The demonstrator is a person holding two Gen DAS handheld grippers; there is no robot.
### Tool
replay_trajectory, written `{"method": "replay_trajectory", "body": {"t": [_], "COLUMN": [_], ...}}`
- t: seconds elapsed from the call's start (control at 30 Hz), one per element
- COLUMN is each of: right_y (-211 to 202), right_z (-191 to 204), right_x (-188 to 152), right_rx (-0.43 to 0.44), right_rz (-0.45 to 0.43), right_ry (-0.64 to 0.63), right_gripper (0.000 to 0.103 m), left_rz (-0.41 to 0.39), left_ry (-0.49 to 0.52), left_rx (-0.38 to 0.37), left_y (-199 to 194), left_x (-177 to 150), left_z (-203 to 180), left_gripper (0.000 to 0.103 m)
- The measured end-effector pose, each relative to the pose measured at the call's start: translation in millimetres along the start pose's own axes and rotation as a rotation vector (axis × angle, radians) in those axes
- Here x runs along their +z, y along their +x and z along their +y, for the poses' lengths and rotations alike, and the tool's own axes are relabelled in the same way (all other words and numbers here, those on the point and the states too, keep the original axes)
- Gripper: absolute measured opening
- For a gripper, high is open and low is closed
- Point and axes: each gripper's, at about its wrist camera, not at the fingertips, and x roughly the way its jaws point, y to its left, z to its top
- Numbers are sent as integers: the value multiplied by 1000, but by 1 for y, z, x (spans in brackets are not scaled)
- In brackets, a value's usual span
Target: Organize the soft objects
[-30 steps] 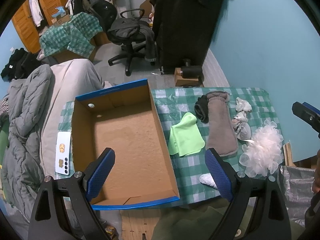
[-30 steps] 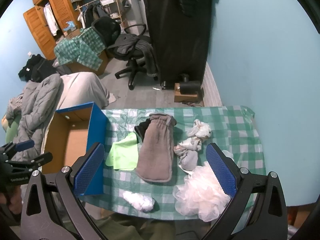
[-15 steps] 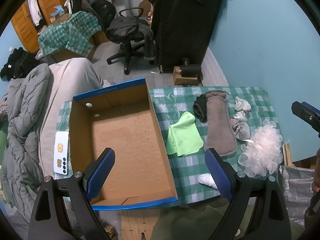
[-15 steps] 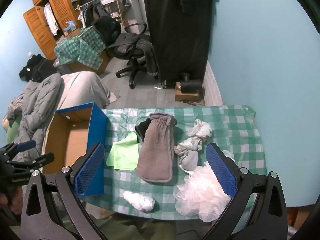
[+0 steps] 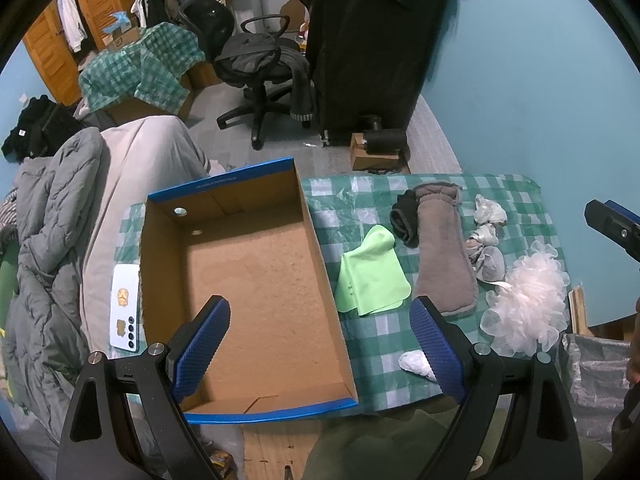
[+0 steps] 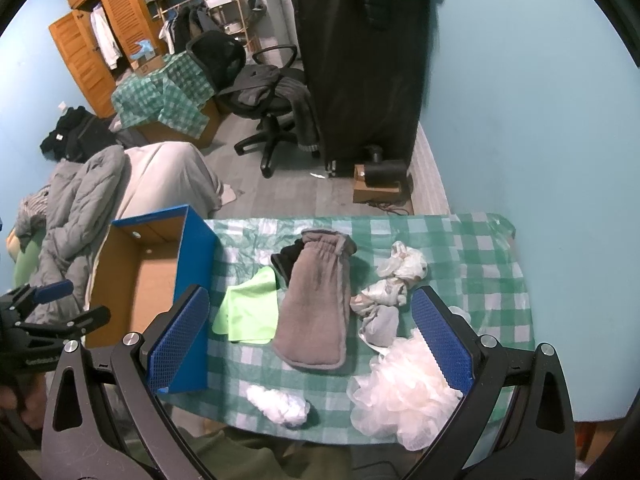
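Note:
An empty blue-edged cardboard box [image 5: 248,272] [image 6: 192,280] stands on the left of a table with a green checked cloth [image 5: 516,192] [image 6: 472,248]. To its right lie a lime green cloth [image 5: 372,280] [image 6: 248,312], a grey mitten [image 5: 444,256] [image 6: 316,304] with a black item [image 5: 404,216] beside it, crumpled white and grey socks [image 5: 486,240] [image 6: 392,292], a white mesh pouf [image 5: 528,300] [image 6: 404,392] and a small white wad [image 5: 414,360] [image 6: 280,400]. My left gripper [image 5: 320,352] is open above the box's near edge. My right gripper [image 6: 308,340] is open above the mitten.
A white phone [image 5: 126,308] lies left of the box. A grey quilt [image 5: 48,240] lies on a bed at the left. An office chair [image 5: 260,68], a black wardrobe [image 5: 380,40] and a wooden cupboard [image 6: 100,40] stand beyond the table. The blue wall [image 6: 520,100] runs along the right.
Both grippers have shifted only slightly. Nothing on the table has moved.

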Motion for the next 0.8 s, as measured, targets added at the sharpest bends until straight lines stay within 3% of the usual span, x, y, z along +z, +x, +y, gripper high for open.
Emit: {"method": "replay_trajectory", "body": {"t": [0.8], "right_y": [3], "right_z": [0], "right_x": [8], "right_rx": [0], "right_rz": [10], "right_ry": [1], "right_gripper": [101], "left_rz": [5], "left_ry": [1], "left_rx": [3], "left_y": [0], "left_x": [-1], "left_z": [-7], "left_gripper": [92]}}
